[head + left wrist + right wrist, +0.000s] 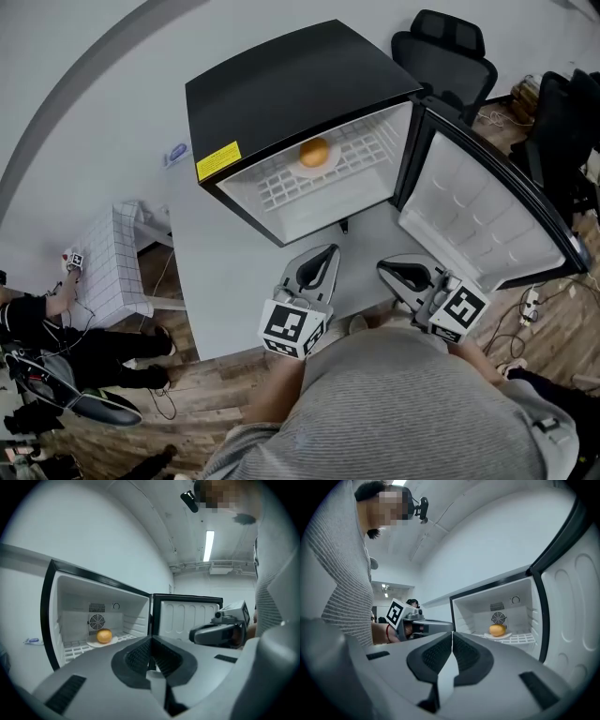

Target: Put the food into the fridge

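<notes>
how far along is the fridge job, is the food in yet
Done: the food sits on a plate on the wire shelf inside the fridge. In hand: nothing; the left gripper and right gripper are both shut and empty, in front of the fridge. Left: the door stands open, so probably only closing it, if that is wanted.

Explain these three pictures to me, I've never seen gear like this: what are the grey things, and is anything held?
The grey things are hand tools: a person holds a two-jaw gripper in each hand. One picture comes from a camera on the person's head, looking down; the others from cameras riding on the left gripper and right gripper. On the grey table stands a small black fridge, door open. Inside, a round orange food sits on a white plate. Both grippers are shut and empty.
</notes>
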Demonstrator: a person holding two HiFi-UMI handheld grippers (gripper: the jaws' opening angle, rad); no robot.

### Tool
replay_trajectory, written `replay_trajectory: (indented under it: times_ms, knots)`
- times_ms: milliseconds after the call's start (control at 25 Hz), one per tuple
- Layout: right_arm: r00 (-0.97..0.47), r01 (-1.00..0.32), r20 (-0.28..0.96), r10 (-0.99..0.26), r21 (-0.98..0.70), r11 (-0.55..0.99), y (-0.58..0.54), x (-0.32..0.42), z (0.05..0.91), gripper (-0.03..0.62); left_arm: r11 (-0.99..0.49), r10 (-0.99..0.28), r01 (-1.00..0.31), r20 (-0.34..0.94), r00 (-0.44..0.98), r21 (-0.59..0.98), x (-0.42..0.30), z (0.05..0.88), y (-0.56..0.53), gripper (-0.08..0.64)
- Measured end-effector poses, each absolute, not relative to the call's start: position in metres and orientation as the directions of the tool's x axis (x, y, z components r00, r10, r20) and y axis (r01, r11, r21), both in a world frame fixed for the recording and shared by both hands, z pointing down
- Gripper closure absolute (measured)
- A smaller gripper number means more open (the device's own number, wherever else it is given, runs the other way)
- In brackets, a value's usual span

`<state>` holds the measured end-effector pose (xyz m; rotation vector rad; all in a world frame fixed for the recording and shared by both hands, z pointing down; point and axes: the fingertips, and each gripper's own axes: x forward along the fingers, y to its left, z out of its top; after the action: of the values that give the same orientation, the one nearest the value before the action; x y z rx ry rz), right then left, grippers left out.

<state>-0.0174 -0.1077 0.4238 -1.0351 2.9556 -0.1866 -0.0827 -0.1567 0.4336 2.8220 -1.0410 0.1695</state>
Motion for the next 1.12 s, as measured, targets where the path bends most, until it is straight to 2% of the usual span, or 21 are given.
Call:
replay_trajectory:
  times_ms: [400,800,1120]
  knots:
    - [-0.803,-0.595,0.036,-0.595,-0.109,0.796,-0.102,-0.029,0.425,0.578,-0.725,-0.623,-0.640,0.152,0.767,0.257,-0.089,0.469,-0.102,0.549]
    - [-0.821,-0.571,0.035,-0.570,-0.079,0.817,-0.102,-0.038,0.420,0.580,-0.744,-0.636,-0.630,0.050,0.770,0.225,-0.084,0.445,-0.113,0.549]
    - [-0.821,-0.571,0.040,-0.570,-0.037,0.820,-0.102,-0.034,0.419,0.580,-0.765,-0.616,-0.610,0.039,0.787,0.207,-0.073,0.447,-0.116,0.549]
